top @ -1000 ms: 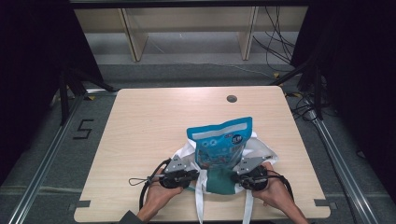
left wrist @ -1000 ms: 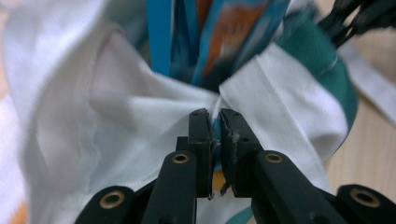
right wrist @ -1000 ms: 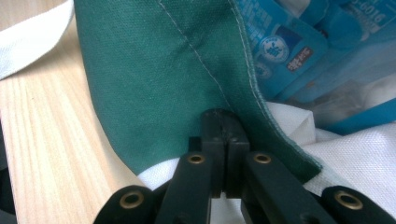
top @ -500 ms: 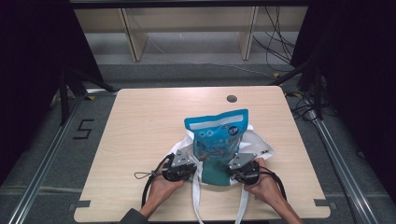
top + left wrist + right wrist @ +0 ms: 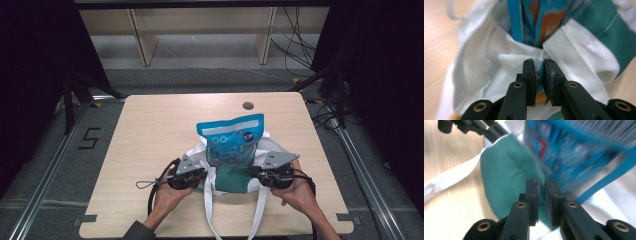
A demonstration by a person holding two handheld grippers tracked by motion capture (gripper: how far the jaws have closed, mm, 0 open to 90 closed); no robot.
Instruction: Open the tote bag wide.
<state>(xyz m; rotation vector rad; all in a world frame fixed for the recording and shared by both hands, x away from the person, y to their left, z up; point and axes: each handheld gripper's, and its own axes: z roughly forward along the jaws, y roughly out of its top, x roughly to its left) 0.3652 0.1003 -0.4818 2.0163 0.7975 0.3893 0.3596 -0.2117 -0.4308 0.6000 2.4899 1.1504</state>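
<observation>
Both grippers, left (image 5: pixel 538 75) and right (image 5: pixel 539 195), clenched on tote bag (image 5: pixel 235 179) rim; blue snack pouch (image 5: pixel 231 140) half-buried; right view blurred.

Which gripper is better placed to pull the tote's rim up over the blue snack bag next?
Probably the left gripper. Its jaws are pinched on the tote bag's white rim right below the blue snack bag. The right gripper pinches the green panel lower on the bag, so lifting there would likely gain less.
</observation>
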